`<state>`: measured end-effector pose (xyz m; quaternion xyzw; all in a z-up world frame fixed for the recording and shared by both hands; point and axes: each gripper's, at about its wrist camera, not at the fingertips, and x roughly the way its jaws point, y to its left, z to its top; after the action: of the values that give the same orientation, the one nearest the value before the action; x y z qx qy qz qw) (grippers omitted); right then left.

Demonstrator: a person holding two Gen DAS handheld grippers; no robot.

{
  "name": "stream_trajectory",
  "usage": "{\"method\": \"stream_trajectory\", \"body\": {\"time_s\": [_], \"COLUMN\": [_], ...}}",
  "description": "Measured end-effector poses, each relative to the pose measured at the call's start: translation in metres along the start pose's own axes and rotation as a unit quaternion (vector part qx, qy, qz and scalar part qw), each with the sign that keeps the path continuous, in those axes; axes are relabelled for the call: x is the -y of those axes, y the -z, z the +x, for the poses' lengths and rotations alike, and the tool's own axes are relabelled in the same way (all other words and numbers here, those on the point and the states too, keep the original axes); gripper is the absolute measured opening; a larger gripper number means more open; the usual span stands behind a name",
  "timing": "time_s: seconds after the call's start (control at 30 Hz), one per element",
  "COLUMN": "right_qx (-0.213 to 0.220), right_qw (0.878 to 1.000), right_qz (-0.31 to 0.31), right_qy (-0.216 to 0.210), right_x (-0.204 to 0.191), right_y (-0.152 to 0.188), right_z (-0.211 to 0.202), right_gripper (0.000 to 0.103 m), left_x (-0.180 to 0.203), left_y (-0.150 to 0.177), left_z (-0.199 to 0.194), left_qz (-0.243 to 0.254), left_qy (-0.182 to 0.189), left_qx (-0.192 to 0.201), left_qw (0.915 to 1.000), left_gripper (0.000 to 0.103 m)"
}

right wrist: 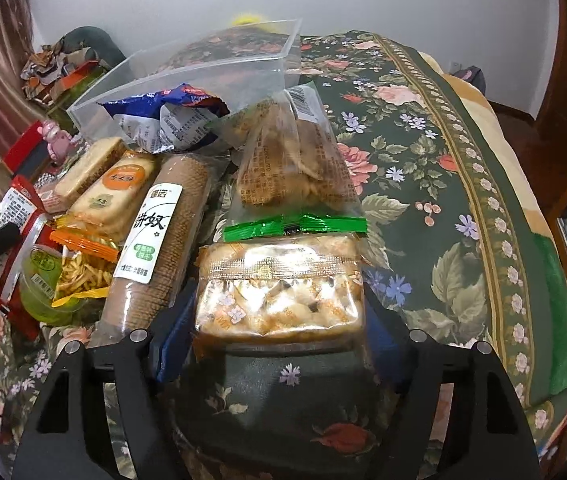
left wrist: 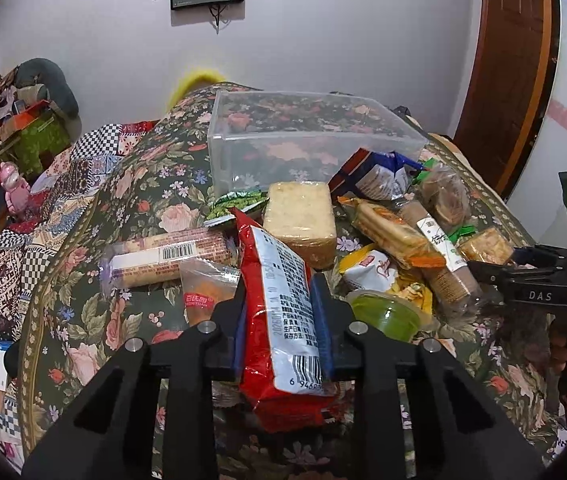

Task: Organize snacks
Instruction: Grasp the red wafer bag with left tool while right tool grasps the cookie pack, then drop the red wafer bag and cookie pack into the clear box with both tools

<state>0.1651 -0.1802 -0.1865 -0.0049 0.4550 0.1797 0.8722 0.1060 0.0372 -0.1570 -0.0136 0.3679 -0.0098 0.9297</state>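
My left gripper (left wrist: 279, 304) is shut on a red and white snack packet (left wrist: 283, 312), held above the floral cloth. A clear plastic box (left wrist: 303, 140) stands empty behind the snack pile; it also shows in the right wrist view (right wrist: 187, 76). My right gripper (right wrist: 279, 312) has its jaws wide on both sides of a clear packet of pale pastries (right wrist: 279, 296), which rests on the cloth; the pads seem to touch its sides. The right gripper also shows in the left wrist view (left wrist: 531, 276).
The pile holds a rice cake block (left wrist: 299, 220), a barcoded biscuit roll (left wrist: 171, 256), a green jelly cup (left wrist: 383, 312), a brown biscuit tube (right wrist: 155, 248), a blue bag (right wrist: 167, 116) and a green-sealed bag (right wrist: 295, 168). Floral cloth (right wrist: 443, 200) covers the table.
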Motion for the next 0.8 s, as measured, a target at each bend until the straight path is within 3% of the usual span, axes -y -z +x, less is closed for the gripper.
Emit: {"method": "stream_trajectory", "body": {"time_s": [0.27,0.57,0.8], "right_qx": [0.035,0.108,0.147], "right_qw": [0.999,0.994,0.988], "right_qz": [0.0,-0.023,-0.038], "right_qy": [0.0,-0.007,-0.013], "right_x": [0.001,-0.02,-0.037], "right_y": [-0.013,-0.064,-0.103], "right_z": [-0.031,-0.062,-0.059], "right_gripper": [0.071,0.071,0.072], "left_x": [0.0,-0.007,-0.013], "left_y": [-0.019,-0.065,-0.109], "left_z": [-0.026,-0.038,-0.023], "left_qz": [0.001,-0.004,-0.009], "left_qy": [-0.004,0.001,0.009], "left_qx": [0.036,0.075,0.095], "left_qw": [0.9993,0.9972,0.9954], "left_gripper": [0.028,0.028,0.028]}}
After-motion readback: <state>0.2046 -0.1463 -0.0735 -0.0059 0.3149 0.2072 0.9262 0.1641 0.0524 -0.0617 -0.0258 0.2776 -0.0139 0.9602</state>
